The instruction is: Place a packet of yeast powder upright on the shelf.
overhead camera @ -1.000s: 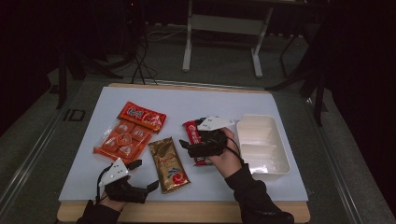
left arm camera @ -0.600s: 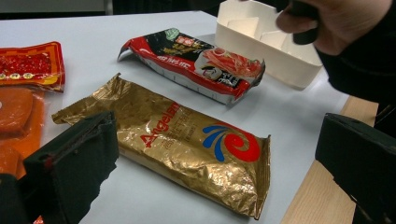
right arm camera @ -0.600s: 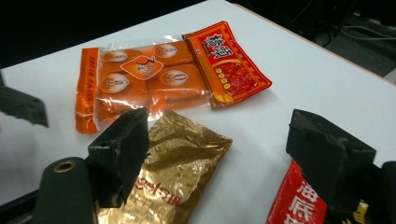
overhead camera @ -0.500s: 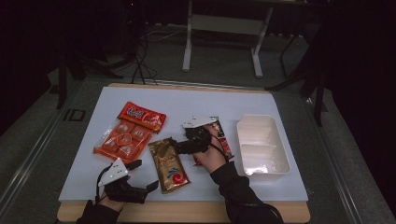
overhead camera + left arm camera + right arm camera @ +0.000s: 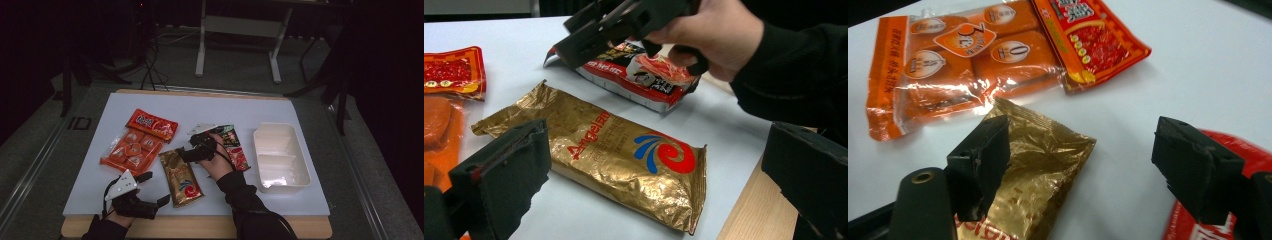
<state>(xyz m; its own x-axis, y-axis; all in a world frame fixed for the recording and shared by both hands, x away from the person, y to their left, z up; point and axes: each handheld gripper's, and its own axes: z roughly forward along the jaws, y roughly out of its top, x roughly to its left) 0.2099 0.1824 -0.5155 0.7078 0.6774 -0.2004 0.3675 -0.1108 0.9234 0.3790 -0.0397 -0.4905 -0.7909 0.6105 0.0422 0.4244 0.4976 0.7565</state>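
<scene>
A gold foil packet [image 5: 181, 176] lies flat near the table's front. My right gripper [image 5: 192, 150] hovers low over its far end, jaws open. In the right gripper view [image 5: 1083, 150] one finger [image 5: 980, 162] is over the packet's crimped end [image 5: 1038, 150] and the other is over bare table. A red and black packet [image 5: 235, 149] lies under that hand. My left gripper [image 5: 156, 189] rests open at the front edge, left of the gold packet [image 5: 614, 150], holding nothing. In the left gripper view the right gripper [image 5: 574, 40] hangs above the red and black packet [image 5: 639, 75].
An orange multi-pack of snacks [image 5: 127, 150] and a red packet [image 5: 151, 125] overlapping its far end lie to the left. A white two-compartment tray [image 5: 295, 172] stands at the right. The wooden table edge [image 5: 754, 215] runs close in front.
My right gripper has moved left and down, from above the red and black packet to the far end of the gold packet. The left gripper has stayed still.
</scene>
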